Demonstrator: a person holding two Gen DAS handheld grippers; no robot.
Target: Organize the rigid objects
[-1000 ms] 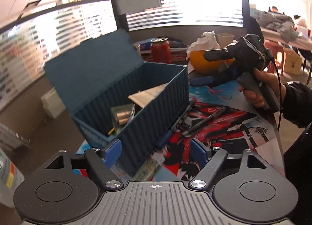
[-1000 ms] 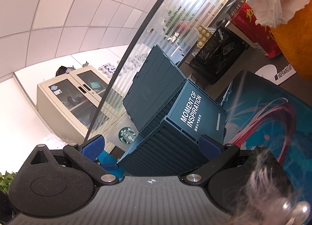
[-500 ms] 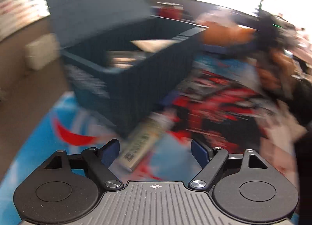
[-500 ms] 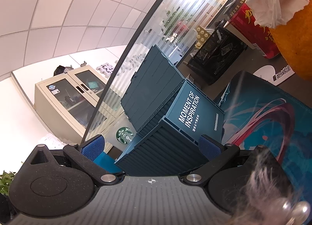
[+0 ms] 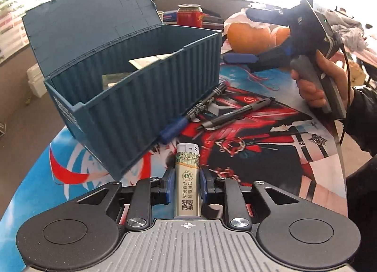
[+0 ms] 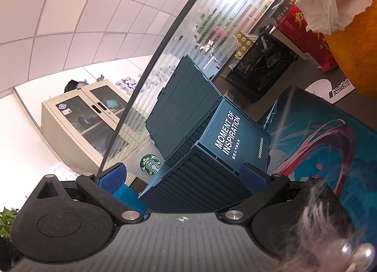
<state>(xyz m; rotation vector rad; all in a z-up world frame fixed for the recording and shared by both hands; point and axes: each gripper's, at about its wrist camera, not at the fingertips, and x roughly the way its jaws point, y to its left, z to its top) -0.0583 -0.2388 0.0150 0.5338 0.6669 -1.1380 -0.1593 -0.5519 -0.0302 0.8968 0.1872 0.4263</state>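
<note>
My left gripper (image 5: 186,182) is shut on a lighter (image 5: 187,177) with a white cap and a green and beige label, low over the printed mat (image 5: 259,154). The open blue container box (image 5: 141,88) stands just ahead to the left, lid up, with cards or papers inside. A blue-capped pen (image 5: 195,111) and a black pen (image 5: 235,116) lie beside the box. My right gripper (image 5: 240,36) is open and empty, held in the air at the right; in its own view (image 6: 183,175) it faces the box's end wall (image 6: 235,137).
An orange plush with white tissue (image 5: 249,34) and a red can (image 5: 189,15) stand behind the box. A black mesh basket (image 6: 259,64) sits farther back. The mat's left edge (image 5: 35,173) borders bare brown table.
My left gripper has swung down toward the mat and closed on the lighter, which lay beside the box. The right gripper has barely moved and stays open.
</note>
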